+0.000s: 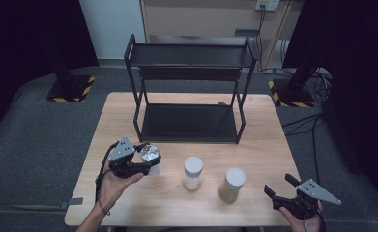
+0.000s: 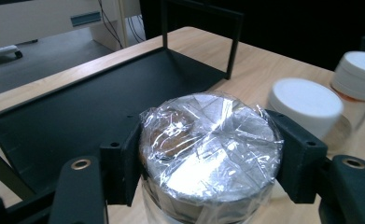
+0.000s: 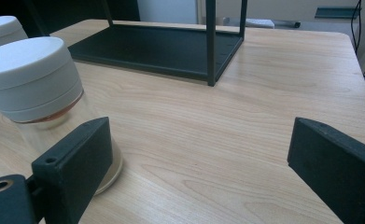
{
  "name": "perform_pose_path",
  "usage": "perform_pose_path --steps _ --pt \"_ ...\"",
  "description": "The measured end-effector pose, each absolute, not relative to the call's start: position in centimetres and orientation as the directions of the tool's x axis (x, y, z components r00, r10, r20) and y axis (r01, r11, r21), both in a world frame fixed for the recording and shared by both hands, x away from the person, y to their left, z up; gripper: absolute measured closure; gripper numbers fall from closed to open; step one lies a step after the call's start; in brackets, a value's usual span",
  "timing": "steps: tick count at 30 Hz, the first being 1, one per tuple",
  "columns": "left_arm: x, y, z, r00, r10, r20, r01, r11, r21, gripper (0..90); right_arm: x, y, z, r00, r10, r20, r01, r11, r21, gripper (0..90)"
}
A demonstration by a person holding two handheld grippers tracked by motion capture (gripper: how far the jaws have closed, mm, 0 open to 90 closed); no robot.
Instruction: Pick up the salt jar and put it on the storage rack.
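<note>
The left tool (image 1: 152, 163), at about 8 o'clock on the table (image 1: 264, 145), is clamped on a jar (image 1: 149, 155) whose cap is wrapped in crinkled clear film. In the left gripper view both jaws press the sides of that jar (image 2: 211, 149) just under the cap, with the rack's (image 2: 91, 102) lower shelf lying beyond it at 11 o'clock. The jar looks lifted slightly off the table, though its base is hidden.

The film is the main risk. It is slick and loose, so the jar could slide down or twist between the pads if the hand tilts. The grip is high on the jar, so a quick swing would make the body below pendulum.

At 6 o'clock stand two white-capped jars, one (image 1: 193, 172) holding pale powder and one (image 1: 232, 184) holding tan powder. They are near the held jar's right side; a sideways drift could knock the first over.

The rack (image 1: 189, 87) sits at 12 o'clock. Its front posts and low upper shelf leave a tight entry, and a jar carried too high or off-centre would probably strike the frame.

The right tool (image 1: 280, 185) rests at 4 o'clock with jaws wide and nothing between them; in its own view the tan jar (image 3: 35, 84) stands just beside the left jaw, so a careless closing or nudge could tip it.
</note>
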State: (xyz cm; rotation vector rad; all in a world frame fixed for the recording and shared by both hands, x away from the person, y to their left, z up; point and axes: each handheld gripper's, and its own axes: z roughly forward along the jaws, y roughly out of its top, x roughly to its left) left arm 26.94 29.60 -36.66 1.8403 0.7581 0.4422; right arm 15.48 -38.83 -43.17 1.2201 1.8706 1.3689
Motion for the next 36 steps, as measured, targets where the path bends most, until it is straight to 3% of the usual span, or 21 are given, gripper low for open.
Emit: perform_pose_path --steps 19,36 --pt "33.7 26.9 -35.4 0.643 0.766 -0.003 0.307 -0.254 0.917 33.6 15.5 -38.9 -43.3 -0.459 0.882 0.104 0.362 0.079 0.929 6.7" --pt "38.8 24.5 -36.8 0.570 0.821 -0.033 0.353 -0.209 0.912 33.6 15.6 -39.1 -43.4 -0.462 0.880 0.110 0.363 0.074 0.929 6.7"
